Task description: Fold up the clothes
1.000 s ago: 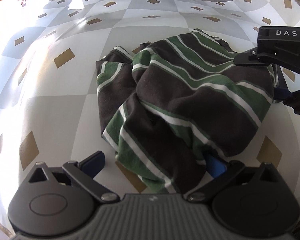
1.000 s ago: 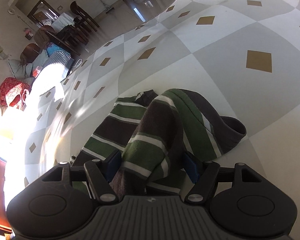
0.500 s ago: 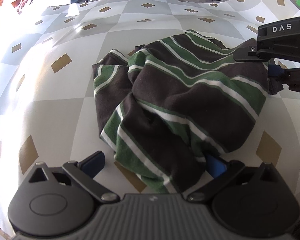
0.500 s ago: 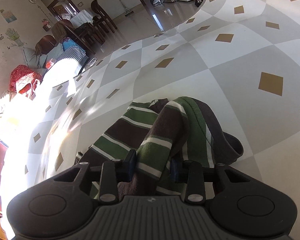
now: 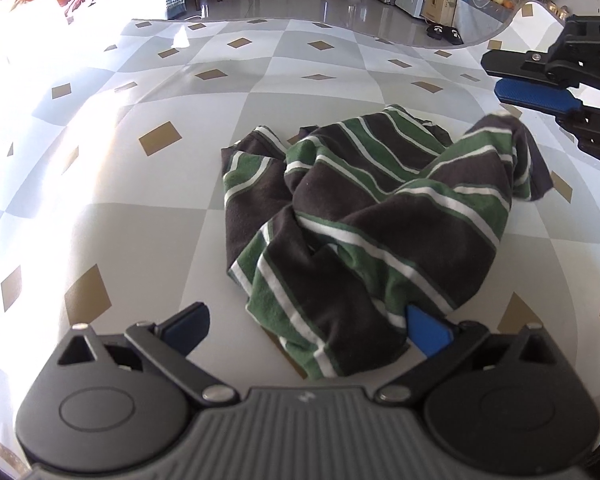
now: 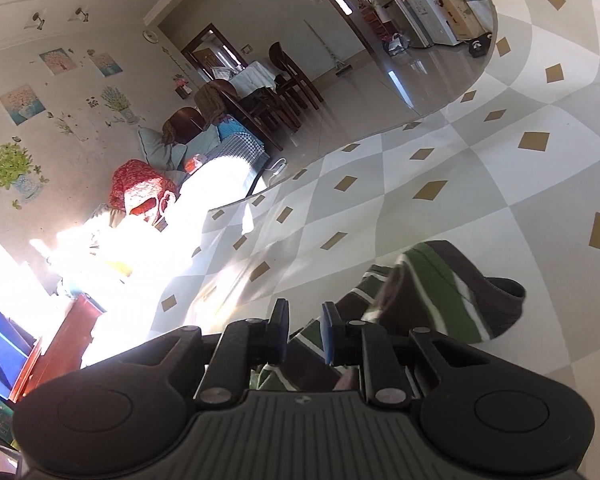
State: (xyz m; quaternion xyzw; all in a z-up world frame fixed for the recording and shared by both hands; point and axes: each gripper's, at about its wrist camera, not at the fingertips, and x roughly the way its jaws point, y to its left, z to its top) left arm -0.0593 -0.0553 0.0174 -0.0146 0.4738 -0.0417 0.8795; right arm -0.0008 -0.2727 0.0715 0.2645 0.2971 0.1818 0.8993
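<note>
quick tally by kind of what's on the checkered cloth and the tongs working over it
striped shirt: 1, crumpled on the checkered tablecloth
tongs: 2, left tongs open around the shirt's near edge, right tongs nearly closed with nothing visibly between the pads
total: 3

Bright daylight from the left, blown out to pure white at the left edge of both views. Glare streaking across the checkered tabletop (image 5: 172,208). Soft shadow under the striped shirt (image 5: 364,216). Strong fisheye bending at the edges; shirt edge motion-blurred in the right wrist view.
</note>
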